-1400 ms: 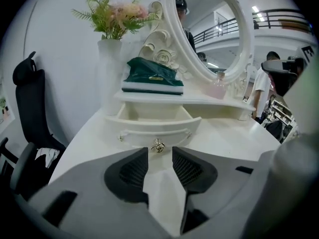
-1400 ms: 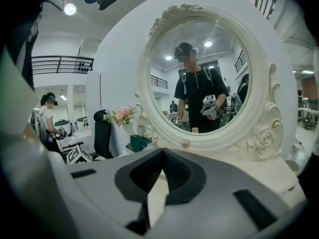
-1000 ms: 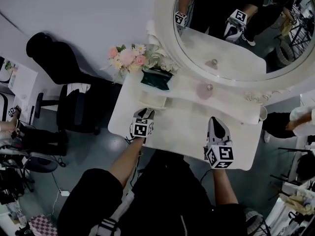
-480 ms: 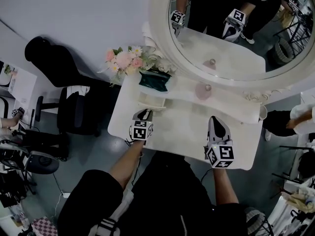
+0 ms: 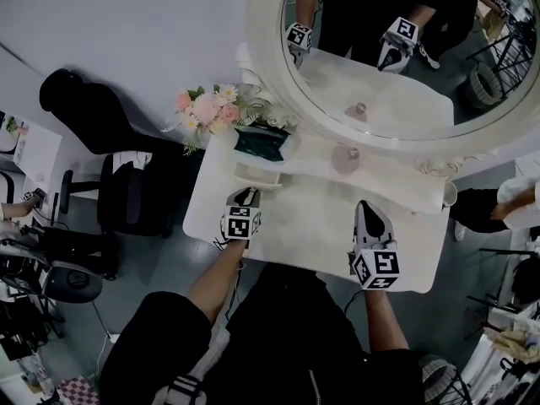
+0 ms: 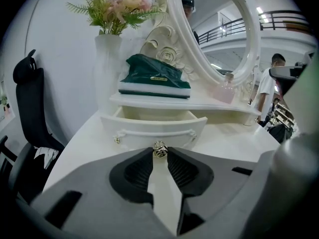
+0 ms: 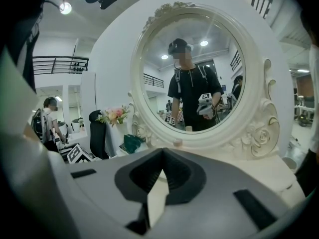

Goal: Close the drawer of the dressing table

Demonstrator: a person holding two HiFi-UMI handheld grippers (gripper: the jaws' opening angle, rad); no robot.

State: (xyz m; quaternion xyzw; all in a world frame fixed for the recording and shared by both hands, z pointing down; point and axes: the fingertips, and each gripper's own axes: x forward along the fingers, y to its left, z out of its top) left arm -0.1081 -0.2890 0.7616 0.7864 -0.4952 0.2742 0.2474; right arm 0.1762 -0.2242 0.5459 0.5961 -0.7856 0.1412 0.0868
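Observation:
The white dressing table (image 5: 312,219) has a small drawer (image 5: 258,175) pulled out under its left shelf. In the left gripper view the drawer front (image 6: 144,132) faces me, and its metal rose knob (image 6: 160,150) sits pinched between the tips of my left gripper (image 6: 160,154). From the head view the left gripper (image 5: 245,196) reaches the drawer's front from the table's near edge. My right gripper (image 5: 369,207) hovers over the right side of the tabletop, jaws together and empty, pointing at the mirror (image 7: 192,68).
A green pouch (image 5: 260,142) lies on the shelf above the drawer, next to a vase of flowers (image 5: 209,108). A pink bottle (image 5: 347,157) stands before the oval mirror (image 5: 396,66). A black chair (image 5: 118,194) is left of the table.
The head view has drifted slightly. Both grippers hold their places and the drawer stands as far out as before.

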